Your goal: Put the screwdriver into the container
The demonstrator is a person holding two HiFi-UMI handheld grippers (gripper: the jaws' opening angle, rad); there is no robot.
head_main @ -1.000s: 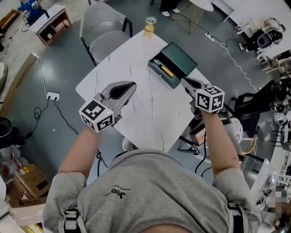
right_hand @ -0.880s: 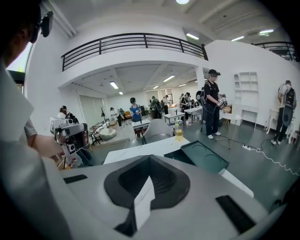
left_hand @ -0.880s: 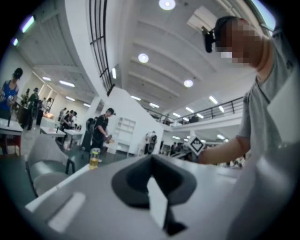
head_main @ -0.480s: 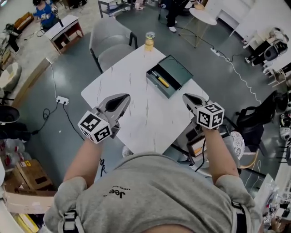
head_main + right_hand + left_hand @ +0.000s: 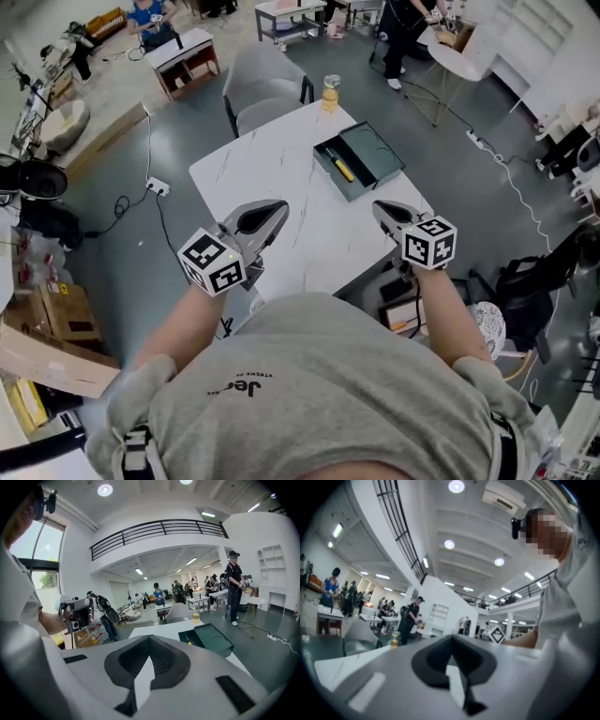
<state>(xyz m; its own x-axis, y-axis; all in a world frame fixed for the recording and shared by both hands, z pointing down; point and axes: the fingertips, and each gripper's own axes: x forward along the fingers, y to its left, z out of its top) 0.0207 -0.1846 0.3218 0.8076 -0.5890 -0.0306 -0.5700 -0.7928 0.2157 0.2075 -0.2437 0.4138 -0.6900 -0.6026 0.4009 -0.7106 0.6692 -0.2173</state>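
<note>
Pulled back since earlier frames: left gripper (image 5: 270, 212) and right gripper (image 5: 381, 212), now over near edge of white table (image 5: 281, 173), well apart from dark green container (image 5: 375, 152). Both jaw pairs pressed together, nothing between. Yellow-handled screwdriver (image 5: 339, 167) lies inside container. Bottle (image 5: 330, 93) at far table edge, grey chair (image 5: 262, 89) beyond.
</note>
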